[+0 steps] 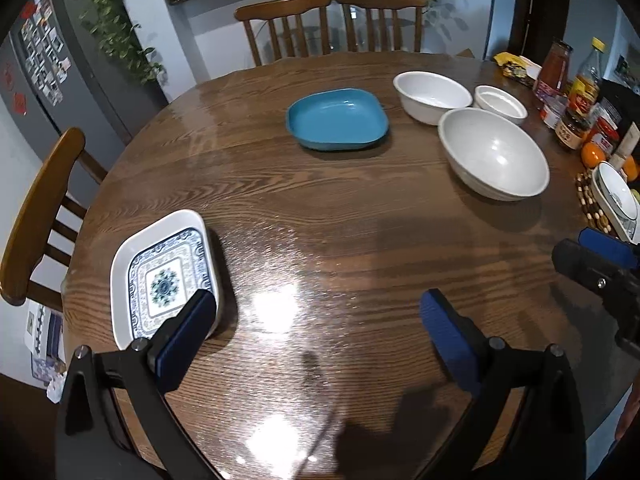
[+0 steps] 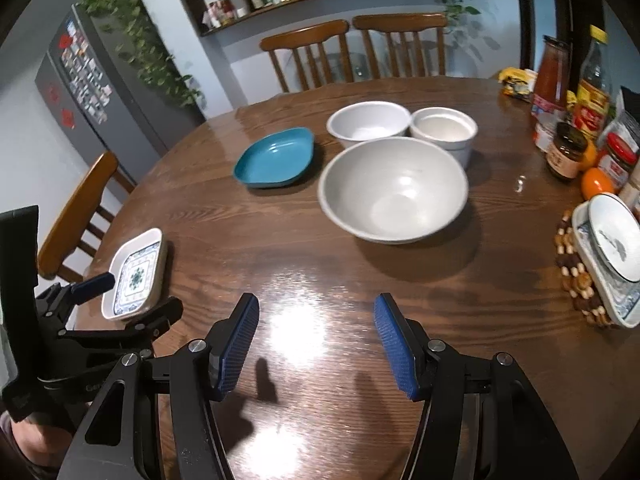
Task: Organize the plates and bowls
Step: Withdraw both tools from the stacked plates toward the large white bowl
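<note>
Teal plate (image 1: 338, 119), rounded-square, glossy; patterned white dish (image 1: 160, 276), blue-bordered

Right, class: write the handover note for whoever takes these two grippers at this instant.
Left gripper: open, empty, beside the patterned square plate at the table's left edge.
Right gripper: open, empty, facing the large grey bowl.
Mid-table: teal dish, two white bowls.
Done: a patterned plate and bowl sit stacked on the beaded mat.
Left: gather the five loose pieces.
</note>
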{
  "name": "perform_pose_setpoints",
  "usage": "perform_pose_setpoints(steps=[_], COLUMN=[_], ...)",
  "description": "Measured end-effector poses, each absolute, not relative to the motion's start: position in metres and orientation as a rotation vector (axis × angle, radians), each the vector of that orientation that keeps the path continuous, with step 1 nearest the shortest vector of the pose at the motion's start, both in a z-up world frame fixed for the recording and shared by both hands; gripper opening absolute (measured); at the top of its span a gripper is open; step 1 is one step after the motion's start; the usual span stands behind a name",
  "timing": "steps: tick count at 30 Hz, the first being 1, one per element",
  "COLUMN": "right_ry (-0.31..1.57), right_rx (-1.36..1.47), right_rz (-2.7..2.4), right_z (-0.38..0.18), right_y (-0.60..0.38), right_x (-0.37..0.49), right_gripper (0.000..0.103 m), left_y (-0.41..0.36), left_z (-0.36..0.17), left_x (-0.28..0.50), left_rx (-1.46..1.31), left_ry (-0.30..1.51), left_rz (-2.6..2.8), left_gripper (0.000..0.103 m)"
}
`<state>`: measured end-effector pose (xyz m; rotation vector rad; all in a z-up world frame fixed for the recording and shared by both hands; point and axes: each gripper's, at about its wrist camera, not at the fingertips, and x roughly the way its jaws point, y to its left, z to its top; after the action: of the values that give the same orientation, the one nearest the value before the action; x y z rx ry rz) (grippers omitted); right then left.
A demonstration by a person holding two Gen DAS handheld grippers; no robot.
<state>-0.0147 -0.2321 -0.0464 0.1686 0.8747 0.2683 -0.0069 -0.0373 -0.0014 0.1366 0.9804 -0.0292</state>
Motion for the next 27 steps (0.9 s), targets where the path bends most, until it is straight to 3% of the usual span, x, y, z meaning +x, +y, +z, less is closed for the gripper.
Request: perform_pose_setpoints(steps=[15,27], right_ry=[0.855,0.786], right_rx=[0.235,0.156], right_rz=[0.215,0.160], right_z=[-0.046,-0.002], right_y=[-0.294,-0.335], right_x=[-0.017,0.012], right_gripper=[0.061,0.061], left_y=[-0.084,-0.123], left_z=[0.005,0.037], left_x=[0.002,0.047], left_rx=[0.141,0.080], left_ry=[0.987,0.921], left_rz=[-0.081,-0.090], left_gripper=[0.102,0.102])
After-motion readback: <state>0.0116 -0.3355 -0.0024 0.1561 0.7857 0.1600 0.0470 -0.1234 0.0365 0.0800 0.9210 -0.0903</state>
